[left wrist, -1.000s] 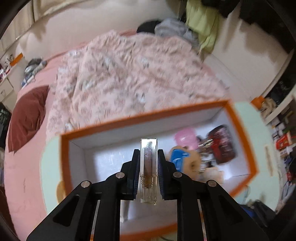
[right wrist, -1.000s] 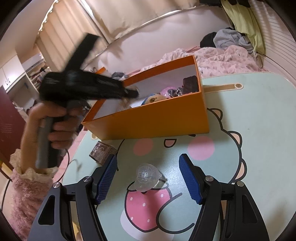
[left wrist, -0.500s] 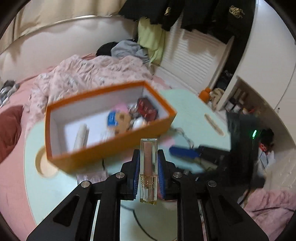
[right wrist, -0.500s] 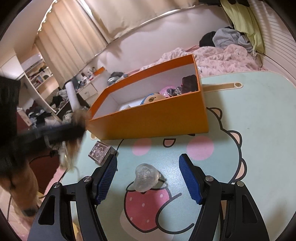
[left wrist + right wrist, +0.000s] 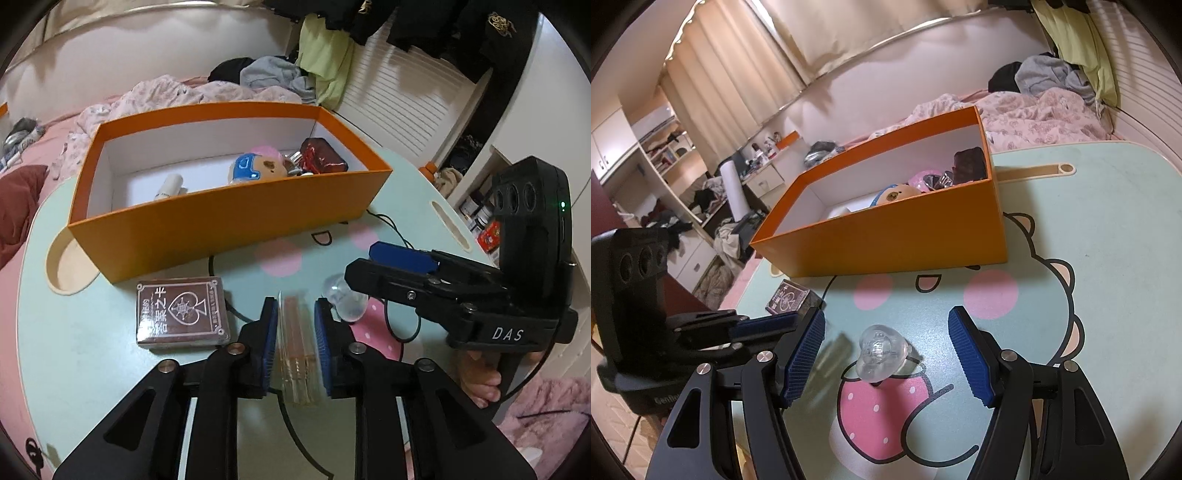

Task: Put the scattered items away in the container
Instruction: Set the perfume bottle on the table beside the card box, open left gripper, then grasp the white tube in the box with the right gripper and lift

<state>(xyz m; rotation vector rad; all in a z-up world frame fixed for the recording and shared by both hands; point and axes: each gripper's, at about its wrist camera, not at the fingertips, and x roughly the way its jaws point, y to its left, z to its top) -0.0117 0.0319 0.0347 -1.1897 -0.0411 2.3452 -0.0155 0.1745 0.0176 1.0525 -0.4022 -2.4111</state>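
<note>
The orange box (image 5: pixel 229 218) walls off the far side of the surface (image 5: pixel 88 369) — its open top is the only way in, with bare floor at its left end beside a white tube (image 5: pixel 169 186). In front, a card deck (image 5: pixel 181 314) lies left, a clear heart-shaped piece (image 5: pixel 881 350) centre, and the right gripper (image 5: pixel 391 266) crowds the right.
</note>
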